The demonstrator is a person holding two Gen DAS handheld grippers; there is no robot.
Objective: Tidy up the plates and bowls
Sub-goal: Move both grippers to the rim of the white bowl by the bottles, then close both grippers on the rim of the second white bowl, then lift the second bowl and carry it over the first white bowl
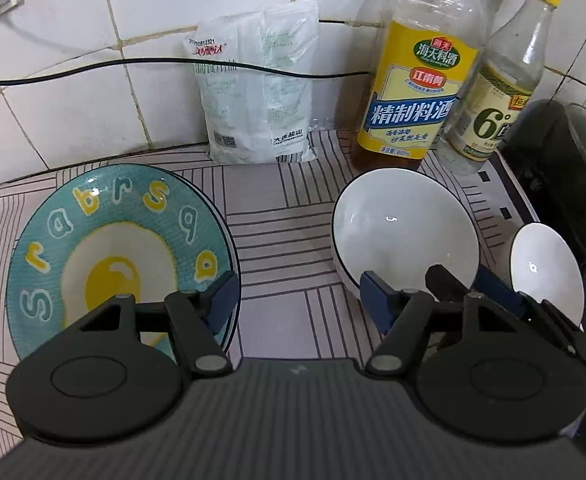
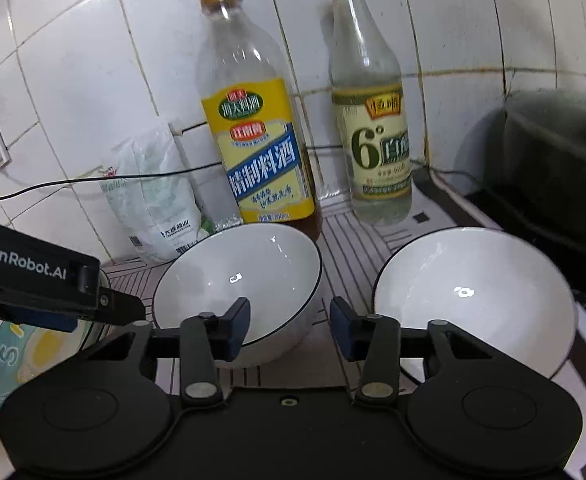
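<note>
Right gripper [image 2: 289, 328] straddling the near rim of the left white ceramic bowl [image 2: 237, 280], jaws apart, rim unpinched. Left gripper [image 1: 299, 304] apart, empty, between teal egg-print plate [image 1: 121, 248] and that bowl, mid-tabletop.

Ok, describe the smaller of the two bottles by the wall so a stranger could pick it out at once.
Start at the white tiled wall behind the striped counter, where two clear bottles stand side by side. The smaller bottle is the one on the right, nearest the corner, behind the right-hand white bowl. Unlike the bigger yellow-and-blue-labelled bottle, it has a bright yellow cap and a pale label with a large green 6.
</note>
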